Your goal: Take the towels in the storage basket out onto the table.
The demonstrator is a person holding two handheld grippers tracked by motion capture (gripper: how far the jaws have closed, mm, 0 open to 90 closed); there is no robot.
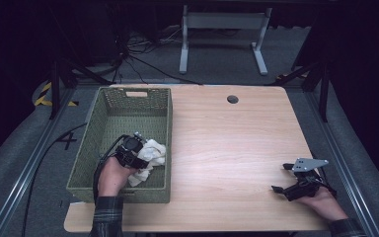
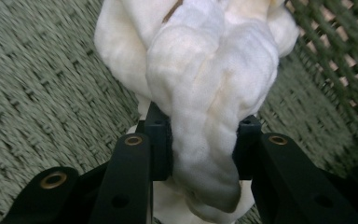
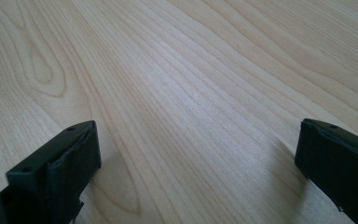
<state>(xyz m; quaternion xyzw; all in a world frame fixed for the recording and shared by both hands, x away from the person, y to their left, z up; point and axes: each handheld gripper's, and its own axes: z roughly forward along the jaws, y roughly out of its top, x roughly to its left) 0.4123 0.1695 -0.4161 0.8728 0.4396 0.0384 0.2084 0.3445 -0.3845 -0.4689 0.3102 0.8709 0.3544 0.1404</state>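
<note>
High view: the left tool (image 1: 137,150) is down inside the green woven basket (image 1: 109,106) at the left of the frame, its tip in a crumpled white cloth (image 1: 152,154) that lies against the basket's right wall, in the lower half of the basket. The left gripper view gives the detail: a thick fold of the white cloth (image 2: 205,93) runs down between the two black jaws, which stand partly closed with their pads (image 2: 161,140) pressed into the fabric from both sides, so the left tool has hold of the cloth. The rest of the bundle bulges above the jaws toward the top of that frame, with the basket floor at left and its open-weave wall at the upper right.

The right tool (image 1: 298,180) rests low at the lower right of the high view, on the bare wooden surface (image 1: 227,143), well apart from the basket. In the right gripper view its jaws stand wide apart at the lower corners with nothing but wood grain (image 3: 182,93) between them: open and empty.

As a judgement, the grasp is made and the cloth is secured, but it looks not yet lifted, since much of it sits on the basket floor. Raising it clear of the basket rim and setting it out on the surface seems to be what is left, with the right tool free to help
</note>
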